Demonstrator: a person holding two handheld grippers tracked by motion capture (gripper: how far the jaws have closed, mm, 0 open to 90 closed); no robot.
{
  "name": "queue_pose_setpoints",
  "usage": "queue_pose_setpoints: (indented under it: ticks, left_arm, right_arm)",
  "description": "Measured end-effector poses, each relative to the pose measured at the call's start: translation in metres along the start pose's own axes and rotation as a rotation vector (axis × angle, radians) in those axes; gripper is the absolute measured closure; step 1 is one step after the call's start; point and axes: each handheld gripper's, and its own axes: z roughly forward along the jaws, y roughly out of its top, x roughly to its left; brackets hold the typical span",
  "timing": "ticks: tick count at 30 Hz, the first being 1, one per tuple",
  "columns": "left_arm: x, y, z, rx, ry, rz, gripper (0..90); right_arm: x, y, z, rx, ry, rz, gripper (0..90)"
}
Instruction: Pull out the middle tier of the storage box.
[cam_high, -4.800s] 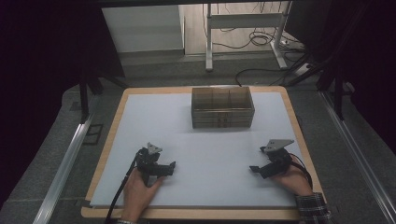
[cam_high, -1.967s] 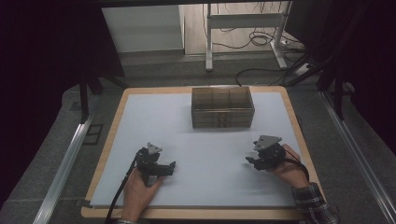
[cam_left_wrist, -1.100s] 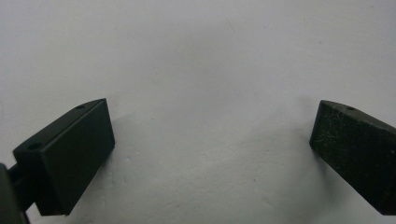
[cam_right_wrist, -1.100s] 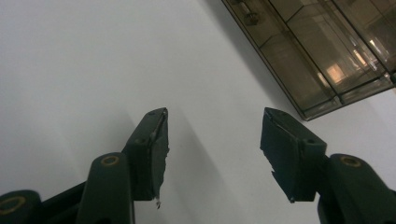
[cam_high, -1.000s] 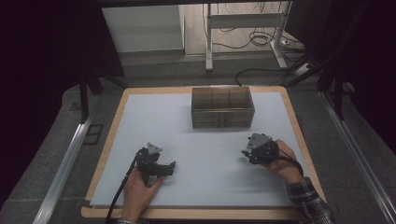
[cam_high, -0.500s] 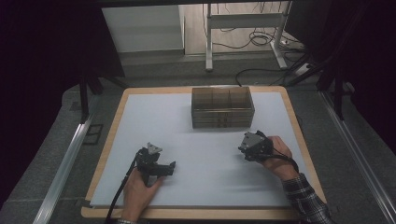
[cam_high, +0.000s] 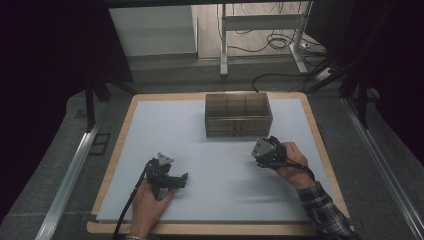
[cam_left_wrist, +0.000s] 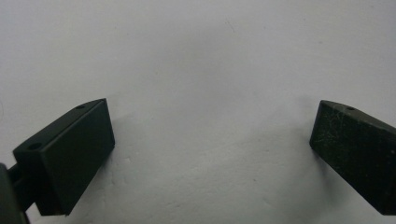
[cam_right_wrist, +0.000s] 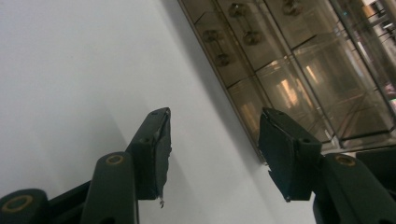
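Right tool (cam_high: 257, 156) near compartmented clear box (cam_high: 238, 114)

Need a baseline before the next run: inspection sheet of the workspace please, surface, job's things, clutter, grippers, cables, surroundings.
Surface: white mat on a wood-edged table; no stains seen.
Job's things: clear brown drawer box at the far middle of the mat, open compartments on top, knobbed drawer fronts in the right gripper view; drawers look shut.
Clutter: nothing seen.
Grippers: left hand-held gripper low over bare mat, jaws wide open, nothing between. Right hand-held gripper near the box's right front corner, pointed at it, jaws apart, nothing between.
Cables: left gripper's cable trails off the near edge; loose floor cables beyond.
Surroundings: grey floor, metal rail at left, table frame behind.
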Motion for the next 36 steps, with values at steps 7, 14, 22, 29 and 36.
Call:
queue_pose_setpoints:
  ticks: [7,14,22,29,36]
  left_arm:
    - [0.0,0.0,0.0,0.0,0.001,0.0,0.0]
    - [0.0,0.0,0.0,0.0,0.0,0.0,0.0]
    - [0.0,0.0,0.0,0.003,0.0,0.004,0.0]
    - [0.0,0.0,0.0,0.003,0.0,0.004,0.0]
    - [0.0,0.0,0.0,0.003,0.0,0.004,0.0]
  right_arm:
    - [0.004,0.006,0.006,0.004,-0.04,-0.048,46.0]
    - [0.006,0.013,0.011,0.01,-0.08,-0.112,46.8]
    - [0.011,0.019,0.02,0.015,-0.134,-0.187,50.1]
    - [0.016,0.022,0.029,0.026,-0.18,-0.243,54.1]
    - [0.021,0.027,0.039,0.035,-0.231,-0.292,56.4]
